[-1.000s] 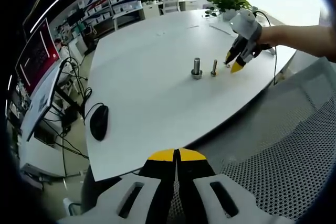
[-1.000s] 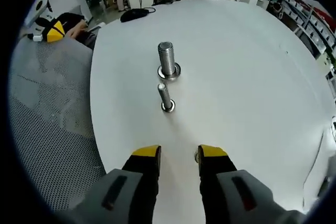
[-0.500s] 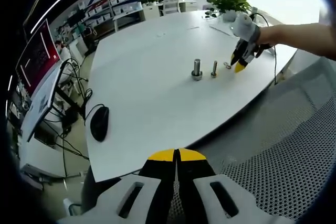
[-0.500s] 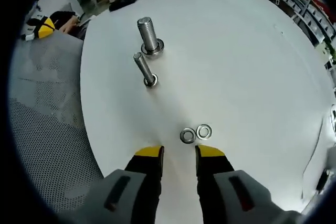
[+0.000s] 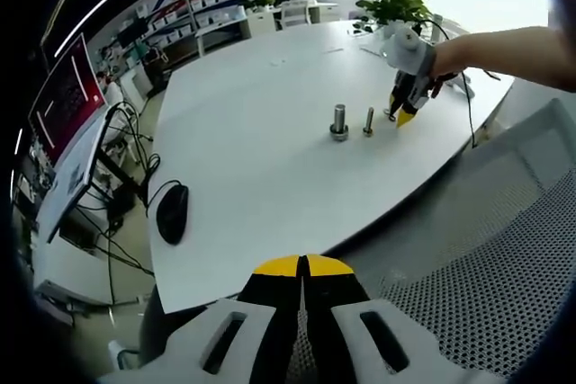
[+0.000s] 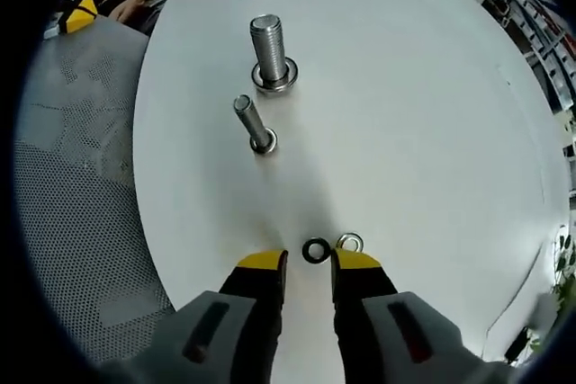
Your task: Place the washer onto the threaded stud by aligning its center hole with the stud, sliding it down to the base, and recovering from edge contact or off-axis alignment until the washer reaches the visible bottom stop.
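On the white rounded surface, two steel threaded studs are standing upright near each other: a thick, short stud seated in a wide washer-like base, and a thinner, slimmer stud nearer the camera. Two small flat metal washers are lying side by side, touching or nearly so: the darker-looking washer and a brighter silver washer. Right tongs are hovering just at them, yellow-tipped jaws spread a little, the dark washer sitting right beyond the gap, not pinched.

Seen from the left gripper view, the right tongs are pointing down just beside the thin stud, with the thick stud next along. Left tongs are hanging off the surface edge, jaws pressed together, holding nothing. A black computer mouse is lying well apart.
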### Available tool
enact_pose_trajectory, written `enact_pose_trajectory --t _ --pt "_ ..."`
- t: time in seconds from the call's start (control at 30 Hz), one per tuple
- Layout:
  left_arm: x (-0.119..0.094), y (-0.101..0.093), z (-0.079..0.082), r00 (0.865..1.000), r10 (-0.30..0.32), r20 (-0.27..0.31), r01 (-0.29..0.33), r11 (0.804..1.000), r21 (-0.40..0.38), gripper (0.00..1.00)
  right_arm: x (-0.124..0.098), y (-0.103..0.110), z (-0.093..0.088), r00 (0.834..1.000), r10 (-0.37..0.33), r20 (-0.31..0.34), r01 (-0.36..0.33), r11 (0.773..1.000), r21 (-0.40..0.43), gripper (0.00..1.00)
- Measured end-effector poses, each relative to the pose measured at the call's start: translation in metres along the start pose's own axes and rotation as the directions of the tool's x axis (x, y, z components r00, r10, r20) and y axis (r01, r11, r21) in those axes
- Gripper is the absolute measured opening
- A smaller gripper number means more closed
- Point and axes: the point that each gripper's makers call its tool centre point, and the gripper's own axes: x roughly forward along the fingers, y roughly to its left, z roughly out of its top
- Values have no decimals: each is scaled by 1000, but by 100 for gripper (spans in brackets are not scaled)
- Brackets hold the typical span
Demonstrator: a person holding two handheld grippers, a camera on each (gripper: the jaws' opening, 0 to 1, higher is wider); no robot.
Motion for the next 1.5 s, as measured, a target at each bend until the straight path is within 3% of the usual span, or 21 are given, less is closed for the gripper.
enact_pose_trajectory --t 0.23,0.4,0.6,1.07,1.23,1.37,1.5 --pt "1 -1 0 1000 -6 -3 6 1000 4 0 0 -1 2 1000 -16 25 14 998 63 20" --pt "1 -1 0 1000 -6 0 6 1000 5 0 0 3 4 999 -33 12 33 999 33 17" --pt "0 -1 0 1000 -8 2 8 1000 6 0 0 1 3 999 -54 10 53 997 55 17" --pt "0 0 1 1000 -4 5 4 1000 5 0 -1 0 2 995 -76 69 69 992 106 16" --pt "-1 -1 1 1000 -3 6 3 1000 6 0 -3 -2 1 988 -89 123 66 981 183 14" --pt "-2 0 5 999 1 36 -1 1000 1 0 -3 -2 1 988 -83 128 55 977 208 14" --pt "-2 0 3 1000 2 27 -2 1000 2 0 -3 0 2 989 -82 124 54 975 215 14"
